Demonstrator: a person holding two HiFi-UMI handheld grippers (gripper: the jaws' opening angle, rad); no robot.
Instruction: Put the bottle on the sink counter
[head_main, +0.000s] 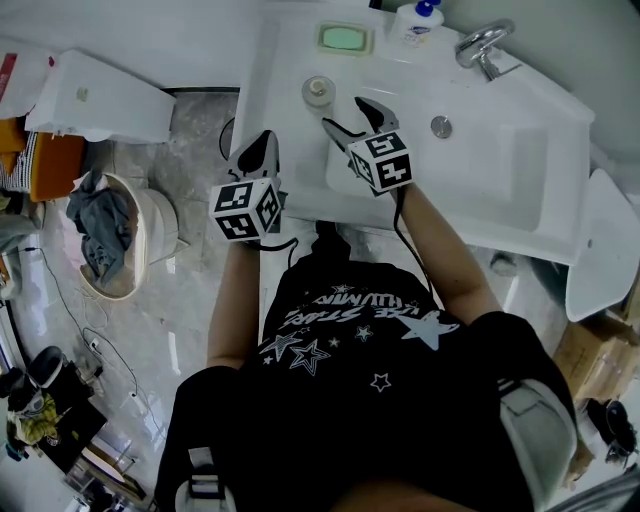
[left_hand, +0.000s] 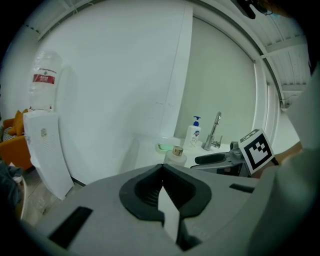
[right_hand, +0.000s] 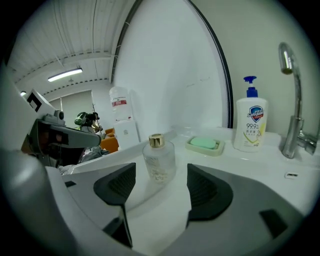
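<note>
**Gripper states and bottle position**

Right gripper (head_main: 342, 112) (right_hand: 157, 186): jaws wide apart and empty, over the white sink counter (head_main: 285, 60). The small clear glass bottle with a gold cap (head_main: 319, 91) (right_hand: 159, 160) stands upright on the counter just ahead of these jaws, untouched. Left gripper (head_main: 262, 148) (left_hand: 162, 189): jaws pressed together and empty, at the counter's front-left edge. A green soap bar in a dish (head_main: 345, 38) lies behind the bottle.

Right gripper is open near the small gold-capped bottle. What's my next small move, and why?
Probably draw the right gripper straight back. The bottle already stands upright on the sink counter, and the jaws are apart and not touching it, so nothing is left to hold. A straight retreat seems least likely to tip it.
</note>
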